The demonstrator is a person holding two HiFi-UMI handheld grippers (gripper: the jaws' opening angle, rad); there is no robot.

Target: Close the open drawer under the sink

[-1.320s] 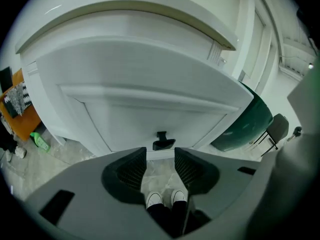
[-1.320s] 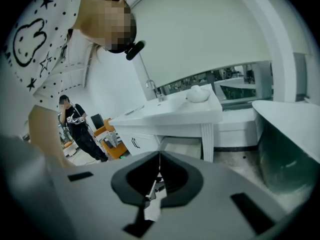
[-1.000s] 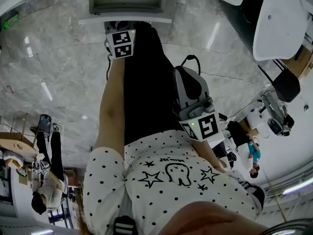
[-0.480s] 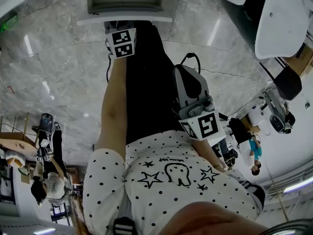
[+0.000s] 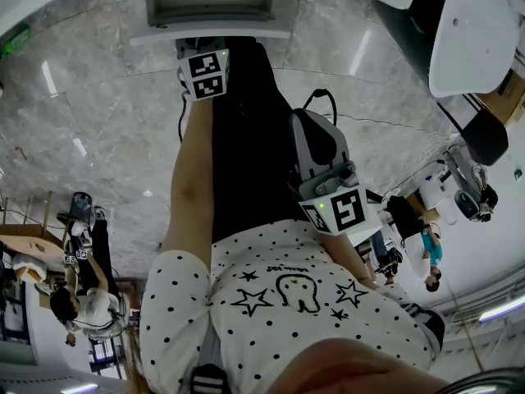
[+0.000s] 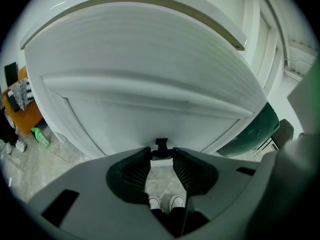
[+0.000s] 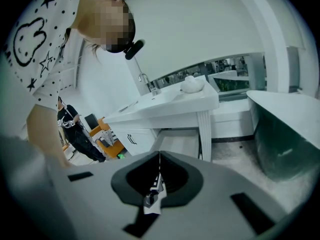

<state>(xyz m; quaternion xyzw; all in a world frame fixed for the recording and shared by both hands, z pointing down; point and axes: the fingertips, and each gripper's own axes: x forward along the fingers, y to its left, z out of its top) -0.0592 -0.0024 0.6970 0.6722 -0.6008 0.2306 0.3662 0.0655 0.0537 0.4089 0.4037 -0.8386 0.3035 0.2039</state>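
Left gripper [image 6: 161,156]: jaws a little apart, holding nothing, pale marble floor [image 5: 98,138] seen through the gap. The white front of the open drawer [image 5: 209,33] is close ahead of it. Right gripper [image 7: 159,156]: jaws pressed together, empty, well back from the drawer. Its view alone shows the sink [image 7: 165,103] above the drawer, a dark tub [image 7: 285,134] to the right, and a bystander [image 7: 75,129] far left.

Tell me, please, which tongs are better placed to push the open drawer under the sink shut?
Left, probably. The left tongs are open right at the drawer, its white front filling their view; the right tongs are shut and hang back by the person's leg, viewing the sink from a distance.
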